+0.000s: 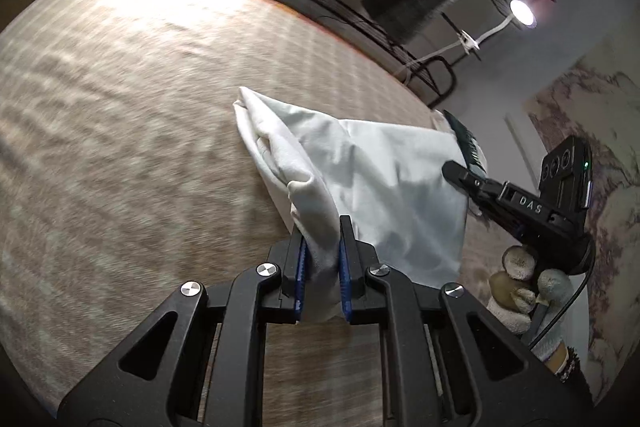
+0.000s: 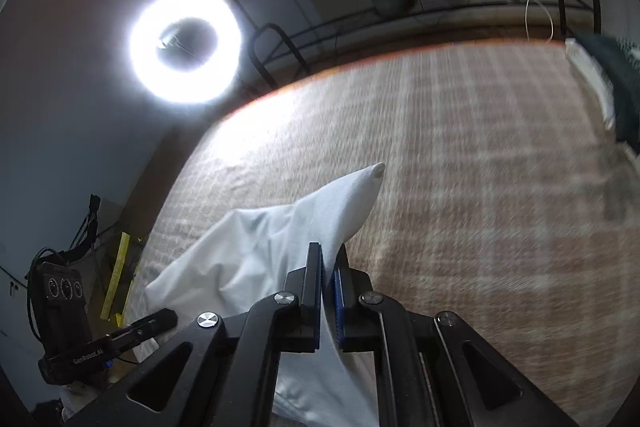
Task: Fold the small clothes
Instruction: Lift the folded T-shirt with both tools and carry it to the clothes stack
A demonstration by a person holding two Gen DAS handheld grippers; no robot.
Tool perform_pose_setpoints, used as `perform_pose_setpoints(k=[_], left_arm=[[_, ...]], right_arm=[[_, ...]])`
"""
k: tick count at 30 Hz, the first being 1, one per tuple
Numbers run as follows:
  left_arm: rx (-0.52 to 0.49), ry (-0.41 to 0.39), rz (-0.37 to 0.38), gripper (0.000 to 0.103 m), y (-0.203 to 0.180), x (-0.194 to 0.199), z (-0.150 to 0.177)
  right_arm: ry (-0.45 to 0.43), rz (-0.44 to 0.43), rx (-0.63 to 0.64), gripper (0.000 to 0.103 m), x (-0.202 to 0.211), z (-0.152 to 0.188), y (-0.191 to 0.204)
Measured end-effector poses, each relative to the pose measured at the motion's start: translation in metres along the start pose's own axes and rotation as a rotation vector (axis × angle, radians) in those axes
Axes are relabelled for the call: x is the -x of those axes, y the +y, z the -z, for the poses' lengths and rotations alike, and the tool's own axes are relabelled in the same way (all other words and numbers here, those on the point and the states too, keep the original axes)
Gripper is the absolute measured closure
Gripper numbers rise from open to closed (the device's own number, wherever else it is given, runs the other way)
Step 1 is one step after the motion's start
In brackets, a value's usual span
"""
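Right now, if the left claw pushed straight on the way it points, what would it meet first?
The white garment itself: the left claw is already shut on a bunched fold, and the cloth hangs on ahead of its tips. Past that lies the plaid tabletop. Depth is hard to judge in this fisheye view.

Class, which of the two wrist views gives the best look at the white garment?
The left wrist view: the white garment shows nearly whole, stretched between the left gripper and right gripper. The right wrist view shows only one pinched end of it over the woven mat.
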State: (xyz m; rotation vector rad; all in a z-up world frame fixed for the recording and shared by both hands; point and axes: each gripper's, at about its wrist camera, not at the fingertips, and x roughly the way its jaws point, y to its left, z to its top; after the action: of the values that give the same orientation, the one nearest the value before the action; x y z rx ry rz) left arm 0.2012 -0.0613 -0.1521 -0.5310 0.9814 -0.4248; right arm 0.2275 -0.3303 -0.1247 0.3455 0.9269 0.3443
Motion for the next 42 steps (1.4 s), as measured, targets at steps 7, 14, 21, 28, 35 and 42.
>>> perform_pose_setpoints(k=[7,14,21,28,35,42], left_arm=[[-0.068,0.019,0.062,0.091,-0.047,-0.018,-0.009],[-0.152,0.022,0.125,0.091,-0.11,-0.054,-0.023],[-0.231,0.029,0.174,0.092,-0.172,-0.1,-0.033],[-0.309,0.023,0.208,0.092,-0.243,-0.161,-0.048],[-0.397,-0.009,0.223,0.092,-0.312,-0.224,-0.06],[-0.437,-0.027,0.215,0.092,-0.35,-0.289,-0.068]], right_arm=[[-0.075,0.031,0.007,0.101,0.037,-0.013,-0.015],[-0.136,0.087,0.017,0.101,0.08,-0.025,-0.05],[-0.199,0.174,0.006,0.101,0.125,-0.047,-0.102],[-0.28,0.267,-0.03,0.101,0.164,-0.08,-0.166],[-0.358,0.343,-0.048,0.101,0.191,-0.12,-0.228],[-0.415,0.389,-0.072,0.101,0.196,-0.154,-0.291]])
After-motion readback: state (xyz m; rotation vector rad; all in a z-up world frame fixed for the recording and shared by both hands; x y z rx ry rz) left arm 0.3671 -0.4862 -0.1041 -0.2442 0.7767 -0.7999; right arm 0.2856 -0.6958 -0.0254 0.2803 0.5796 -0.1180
